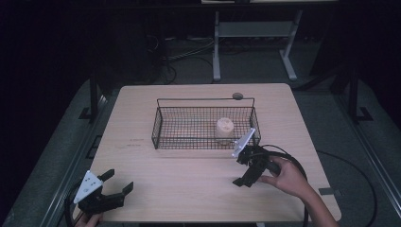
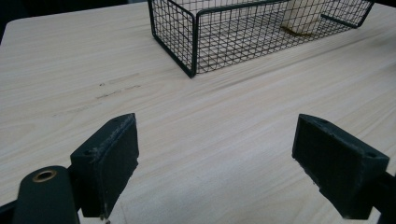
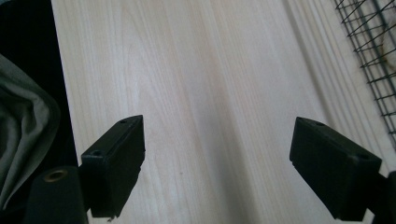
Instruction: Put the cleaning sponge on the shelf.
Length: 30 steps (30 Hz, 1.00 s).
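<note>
A pale wooden table point(image 1: 189, 179) is shown from above, its four edges bordered by dark floor. A black wire basket point(image 1: 179, 127) is set at the table's middle toward the far edge, with bare wood left on every side and the widest open band lying between its near wall and the near table edge. A cream-coloured cylindrical object point(image 1: 224, 128) is seen inside the basket, at its right end. The right gripper point(image 1: 246, 168) is held by a hand point(image 1: 286, 177) just in front of the basket's near right corner, tilted down over the wood; its jaws are seen spread wide with nothing between them. The left gripper point(image 1: 116, 182) is held at the near left corner of the table, well apart from the basket, its jaws likewise parted and unloaded. In the left gripper view, the basket's near corner point(image 2: 191, 70) is seen beyond open wood.
</note>
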Motion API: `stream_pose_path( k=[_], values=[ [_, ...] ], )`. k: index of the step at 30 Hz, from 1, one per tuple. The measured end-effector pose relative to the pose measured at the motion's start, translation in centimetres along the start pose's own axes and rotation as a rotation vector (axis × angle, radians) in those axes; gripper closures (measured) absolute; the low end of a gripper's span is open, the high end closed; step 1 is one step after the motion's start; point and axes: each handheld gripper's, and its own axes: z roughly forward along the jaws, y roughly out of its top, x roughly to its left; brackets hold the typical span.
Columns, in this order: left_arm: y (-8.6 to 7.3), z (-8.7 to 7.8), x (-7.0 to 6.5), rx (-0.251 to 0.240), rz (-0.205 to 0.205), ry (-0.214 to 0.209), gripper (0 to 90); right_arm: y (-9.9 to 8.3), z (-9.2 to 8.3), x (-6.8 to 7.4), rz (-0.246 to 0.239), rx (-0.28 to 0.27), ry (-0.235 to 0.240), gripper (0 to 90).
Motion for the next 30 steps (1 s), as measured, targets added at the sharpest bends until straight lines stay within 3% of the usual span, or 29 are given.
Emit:
stream_pose_path(
  k=[16, 30],
  values=[
    [-0.1, 0.0, 0.1, 0.004, -0.001, 0.005, 13.8, -2.6, 0.9, 1.0, 0.013, 0.018, 0.000, 17.6],
    [-0.1, 0.0, 0.0, 0.011, 0.006, 0.004, 13.8, -5.2, 0.8, 1.6, 0.042, -0.023, -0.016, 17.6]
  ],
)
